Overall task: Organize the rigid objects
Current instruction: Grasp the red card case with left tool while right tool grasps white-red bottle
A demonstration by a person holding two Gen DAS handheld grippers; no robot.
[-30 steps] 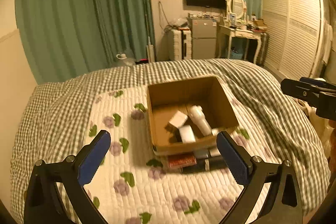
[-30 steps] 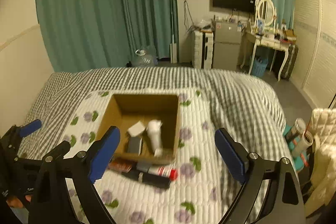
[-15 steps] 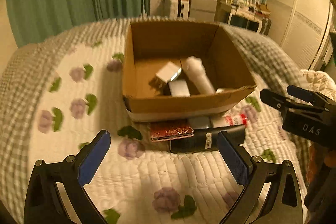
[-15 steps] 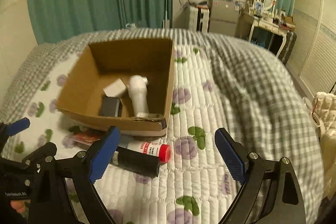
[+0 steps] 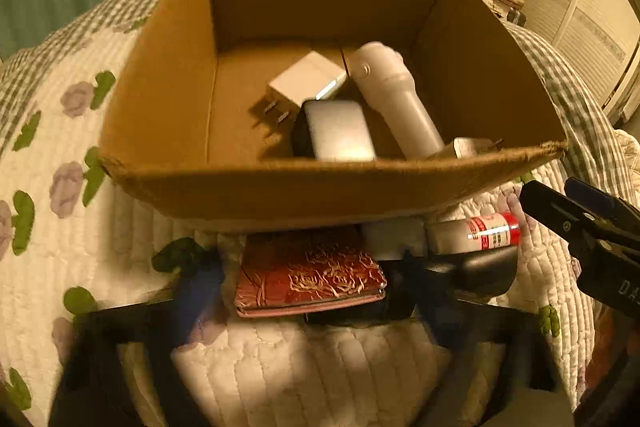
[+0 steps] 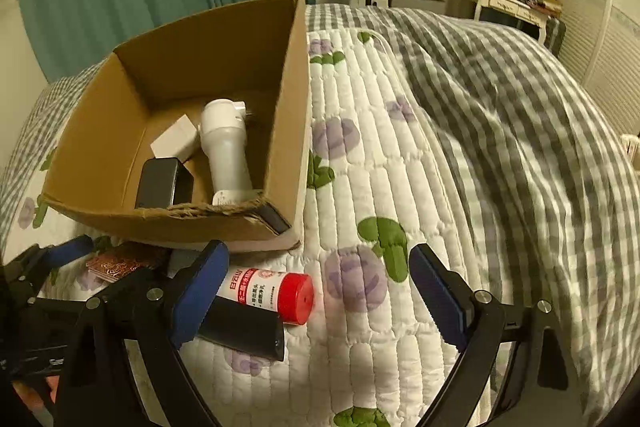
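Note:
A cardboard box (image 5: 248, 195) sits on the quilt, holding a white charger (image 5: 306, 81), a silver power bank (image 5: 340, 131) and a white bottle (image 5: 400, 99). In front of it lie a red embossed wallet (image 5: 308, 277), a black case (image 5: 472, 273) and a red-capped bottle (image 6: 272, 291). My left gripper (image 5: 312, 291) is low over the wallet, its blurred jaws closing with the wallet between them; no firm press shows. My right gripper (image 6: 318, 293) stands open, and the bottle's red cap (image 6: 296, 293) lies just inside its left finger (image 6: 200, 291).
A white quilt with purple flowers (image 6: 380, 155) covers the bed, and a grey checked blanket (image 6: 520, 107) is bunched on the right. Green curtains, a fridge and a dressing table stand at the back of the room. My right gripper's finger (image 5: 580, 223) shows at the left wrist view's right edge.
Both grippers have dropped from high above the bed to the items in front of the box. The left jaws have narrowed around the wallet; the right jaws stay wide.

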